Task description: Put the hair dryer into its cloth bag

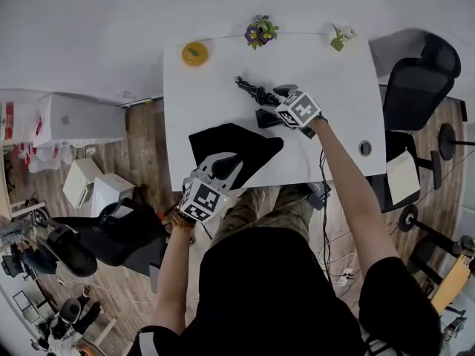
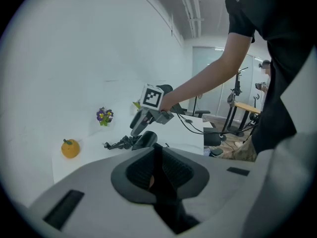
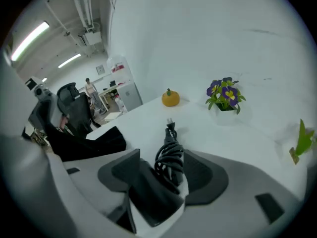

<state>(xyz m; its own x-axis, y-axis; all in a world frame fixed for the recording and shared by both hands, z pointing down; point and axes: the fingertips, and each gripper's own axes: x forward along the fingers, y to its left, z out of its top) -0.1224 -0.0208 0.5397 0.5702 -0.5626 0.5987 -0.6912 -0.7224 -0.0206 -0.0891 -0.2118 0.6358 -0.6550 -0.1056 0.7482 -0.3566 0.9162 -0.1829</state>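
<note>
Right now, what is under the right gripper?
The black hair dryer and its coiled power cord lie on the white table beneath the right gripper, between its open jaws. Part of the dryer is covered by the gripper itself.

One white tabletop (image 1: 215,102) carries one black cloth bag (image 1: 249,145) at centre, one hair dryer (image 1: 266,119) with one coiled cord (image 1: 251,89), and one orange fruit (image 1: 194,53) at upper left. Two small plants stand along the top: a purple-flowered plant (image 1: 260,31) and a green sprig (image 1: 340,38). There are two claws, the left claw (image 1: 228,162) and the right claw (image 1: 276,104).
</note>
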